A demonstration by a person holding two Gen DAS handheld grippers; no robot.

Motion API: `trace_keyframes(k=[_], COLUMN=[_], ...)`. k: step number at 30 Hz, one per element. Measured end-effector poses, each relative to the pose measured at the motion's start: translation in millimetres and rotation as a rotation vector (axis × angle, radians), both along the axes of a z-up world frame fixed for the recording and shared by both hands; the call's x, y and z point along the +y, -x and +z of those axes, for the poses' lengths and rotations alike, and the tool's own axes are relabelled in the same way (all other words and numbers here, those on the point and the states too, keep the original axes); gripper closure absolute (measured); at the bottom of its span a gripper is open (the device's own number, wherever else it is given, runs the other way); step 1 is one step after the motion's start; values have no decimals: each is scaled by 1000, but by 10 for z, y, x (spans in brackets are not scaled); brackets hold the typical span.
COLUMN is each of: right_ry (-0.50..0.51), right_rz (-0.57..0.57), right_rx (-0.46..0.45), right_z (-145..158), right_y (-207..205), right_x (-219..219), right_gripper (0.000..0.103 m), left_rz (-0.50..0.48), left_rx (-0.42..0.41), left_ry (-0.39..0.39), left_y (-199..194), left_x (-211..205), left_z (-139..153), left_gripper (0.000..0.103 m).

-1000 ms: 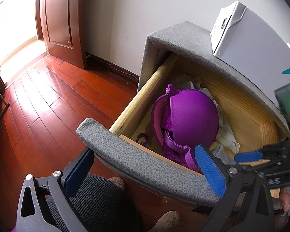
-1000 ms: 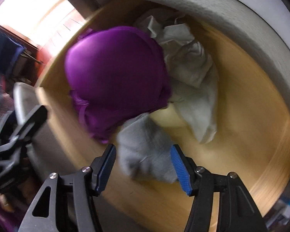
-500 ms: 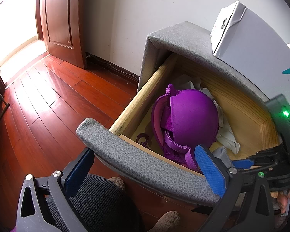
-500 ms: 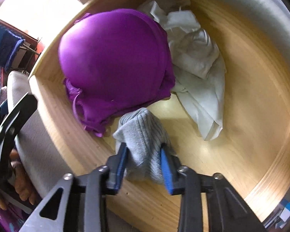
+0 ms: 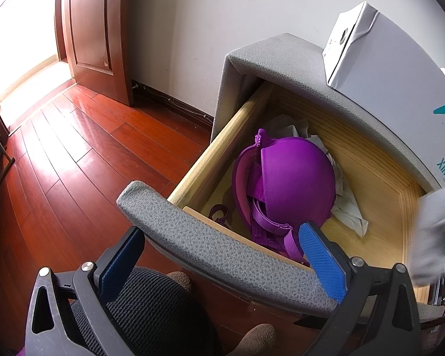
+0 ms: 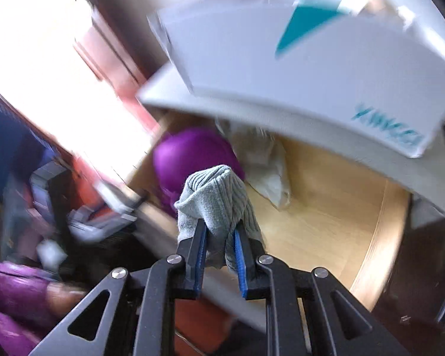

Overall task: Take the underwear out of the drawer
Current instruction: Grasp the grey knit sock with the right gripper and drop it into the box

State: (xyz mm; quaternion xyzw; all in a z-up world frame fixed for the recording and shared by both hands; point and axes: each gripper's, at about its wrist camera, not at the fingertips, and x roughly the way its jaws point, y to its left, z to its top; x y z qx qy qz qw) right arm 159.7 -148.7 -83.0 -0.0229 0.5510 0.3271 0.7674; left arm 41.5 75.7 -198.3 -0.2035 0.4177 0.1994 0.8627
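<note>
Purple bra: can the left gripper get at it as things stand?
Probably yes. The left gripper is open, straddling the drawer front, and the purple bra lies uncovered just behind it, nothing on top.

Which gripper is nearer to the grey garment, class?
Right. The right gripper is shut on the grey garment, held above the drawer. The left gripper straddles the drawer's padded front, apart from the garment, which blurs at that view's right edge.
</note>
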Motion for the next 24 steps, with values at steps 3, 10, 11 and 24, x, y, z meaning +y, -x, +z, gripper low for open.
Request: trace_keyframes(k=[3, 10, 11, 24], right_ry=[-121, -238, -236, -46], right_rz=[-44, -112, -121, -232], right_rx=[-72, -193, -185, -120], right_z=[564, 1490, 1548, 614], right_y=[58, -531, -651, -2017], right_x=[-193, -81, -99, 829], right_gripper=[86, 86, 86, 85], left_rz=[0, 0, 0, 0], left_rx=[1, 1, 0, 0], left_ry=[0, 0, 0, 0], left_y=[0, -1, -1, -1], left_x=[-1, 1, 0, 0], left_z=[-1, 1, 0, -1], left_gripper=[0, 0, 0, 0])
